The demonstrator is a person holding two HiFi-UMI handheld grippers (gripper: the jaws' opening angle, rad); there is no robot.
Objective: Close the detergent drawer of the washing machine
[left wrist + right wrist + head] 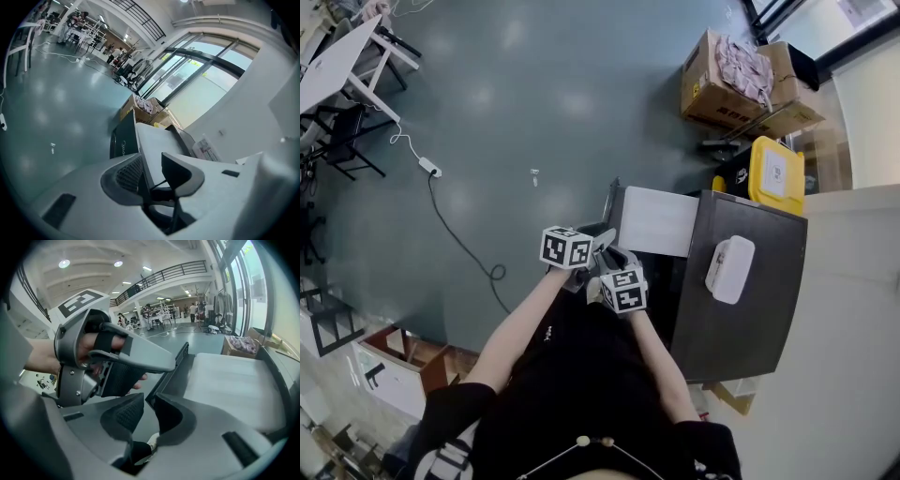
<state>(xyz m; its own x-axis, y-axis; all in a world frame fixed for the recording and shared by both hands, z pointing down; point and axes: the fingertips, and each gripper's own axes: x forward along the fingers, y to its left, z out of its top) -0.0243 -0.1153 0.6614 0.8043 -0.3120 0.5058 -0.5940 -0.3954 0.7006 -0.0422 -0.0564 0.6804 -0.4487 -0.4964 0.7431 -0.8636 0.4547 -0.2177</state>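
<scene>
- Left gripper view: left gripper (150,163) has its jaws spread and clamps nothing. The detergent drawer (157,138) is dead ahead, just past the tips.
- Right gripper (149,405) is also slack and empty, sitting behind the left one.
- Head view: the drawer sticks out of the washing machine (750,309), long axis running into the cabinet.
- Judgement: the left gripper is nearer, so push the dark front (123,143) along that axis.

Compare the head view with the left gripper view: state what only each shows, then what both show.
Head view only: the person's arms, the right gripper and the marker cubes. Left gripper view only: the left gripper seen along its jaws, which stand apart, the logo on the drawer's dark front, and the upper-floor railing. Both: the open detergent drawer, the cardboard box of clothes and the teal floor.
</scene>
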